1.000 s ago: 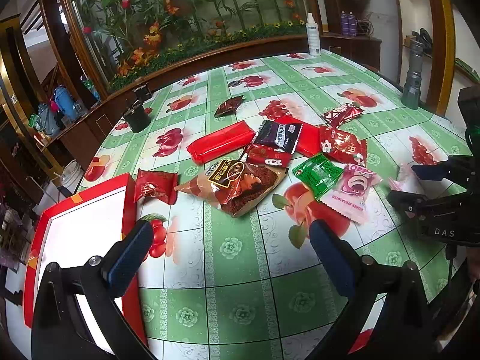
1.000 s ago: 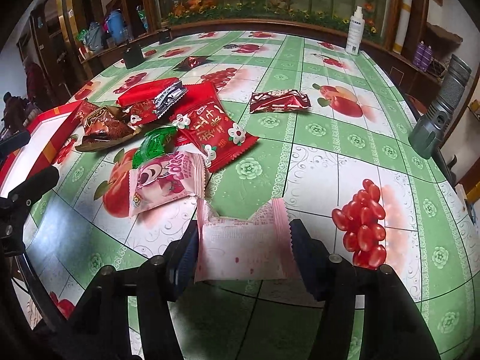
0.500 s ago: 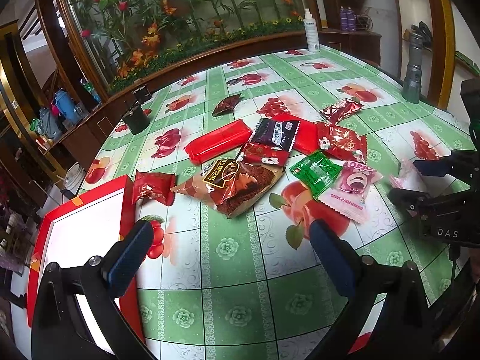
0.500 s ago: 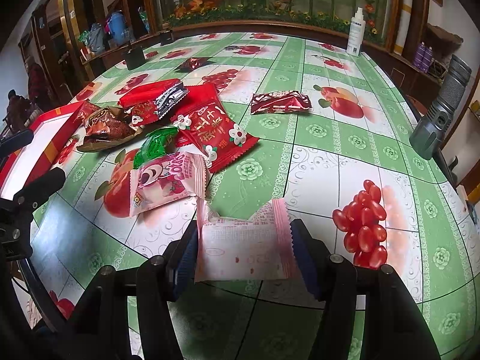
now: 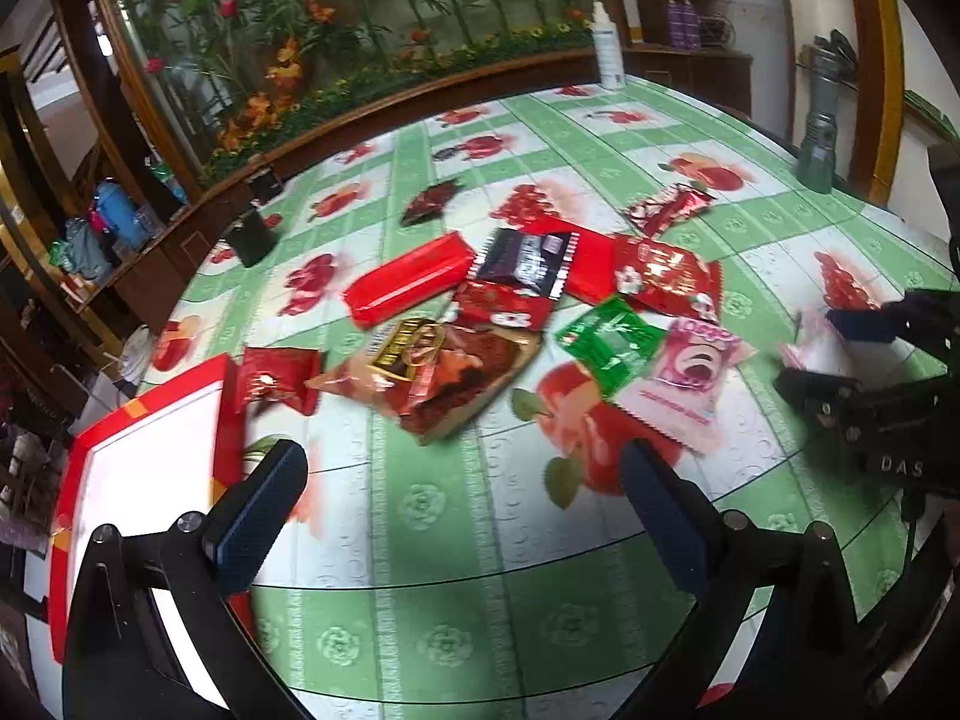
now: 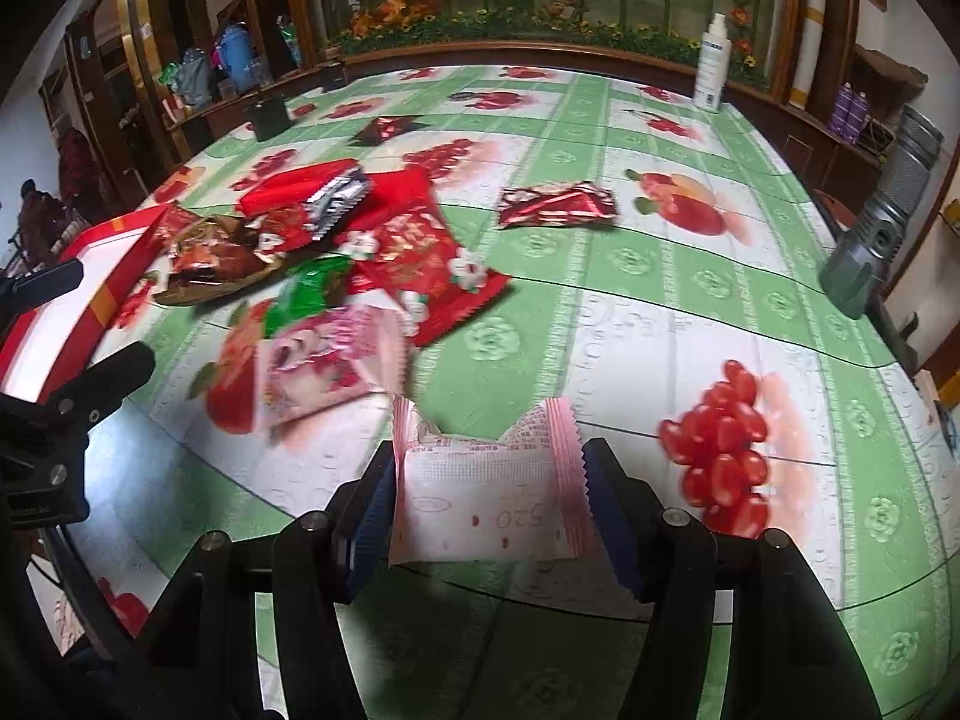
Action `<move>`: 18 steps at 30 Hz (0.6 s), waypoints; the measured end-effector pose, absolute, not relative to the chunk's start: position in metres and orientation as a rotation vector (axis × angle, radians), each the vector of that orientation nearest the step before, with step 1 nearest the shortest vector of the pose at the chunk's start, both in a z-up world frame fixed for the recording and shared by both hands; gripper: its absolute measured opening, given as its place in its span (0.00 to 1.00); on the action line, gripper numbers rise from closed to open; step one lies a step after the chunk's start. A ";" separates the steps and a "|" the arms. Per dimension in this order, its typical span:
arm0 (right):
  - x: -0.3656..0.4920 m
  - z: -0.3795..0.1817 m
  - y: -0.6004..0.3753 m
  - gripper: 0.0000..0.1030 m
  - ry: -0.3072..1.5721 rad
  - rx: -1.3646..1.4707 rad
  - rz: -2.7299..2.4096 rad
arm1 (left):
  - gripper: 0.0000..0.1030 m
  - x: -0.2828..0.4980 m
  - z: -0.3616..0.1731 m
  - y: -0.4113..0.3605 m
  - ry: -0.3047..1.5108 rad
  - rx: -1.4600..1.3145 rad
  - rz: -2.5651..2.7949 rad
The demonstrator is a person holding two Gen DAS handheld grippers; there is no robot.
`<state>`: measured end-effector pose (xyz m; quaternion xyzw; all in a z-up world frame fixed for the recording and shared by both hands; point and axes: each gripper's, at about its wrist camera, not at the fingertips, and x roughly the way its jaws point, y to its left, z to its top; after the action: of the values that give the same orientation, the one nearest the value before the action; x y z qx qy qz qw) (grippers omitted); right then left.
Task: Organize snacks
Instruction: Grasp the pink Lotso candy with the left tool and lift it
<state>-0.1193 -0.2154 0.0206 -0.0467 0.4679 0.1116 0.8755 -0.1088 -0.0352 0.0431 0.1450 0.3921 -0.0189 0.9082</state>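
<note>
My left wrist view cuts the red tray (image 5: 225,420) off at the lower left, behind my left gripper (image 5: 456,498). At its right edge the pink packet (image 5: 813,339) smears into blur, so I can't read it. In the right wrist view the packet's (image 6: 486,498) lower edge is hidden, and the snack pile (image 6: 336,252) at upper left is too blurred to read.

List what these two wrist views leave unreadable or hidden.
- Pink packet, right wrist view: lower edge hidden behind the right gripper.
- Red tray, left wrist view: near part hidden behind the left gripper.
- Green packet, right wrist view: print blurred.
</note>
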 end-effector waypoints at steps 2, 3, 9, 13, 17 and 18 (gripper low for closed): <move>-0.119 0.020 -0.224 0.62 0.976 -0.091 0.218 | 1.00 -0.106 0.039 -0.040 0.834 0.284 -0.074; -0.118 0.020 -0.232 0.62 0.975 -0.080 0.203 | 1.00 -0.104 0.037 -0.043 0.843 0.281 -0.085; -0.115 0.021 -0.253 0.63 0.962 -0.012 0.194 | 1.00 -0.091 0.026 -0.063 0.897 0.259 -0.154; -0.114 0.021 -0.254 0.64 0.959 -0.003 0.205 | 1.00 -0.080 0.015 -0.078 0.990 0.216 -0.250; -0.114 0.021 -0.258 0.66 0.956 0.034 0.225 | 1.00 -0.069 0.007 -0.087 1.048 0.179 -0.303; -0.114 0.021 -0.260 0.66 0.955 0.044 0.231 | 1.00 -0.065 0.007 -0.088 1.055 0.167 -0.308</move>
<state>-0.1143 -0.2596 0.0213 0.0210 0.4583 0.1111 0.8816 -0.0651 -0.0875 0.0065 0.0793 0.5007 -0.1463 0.8495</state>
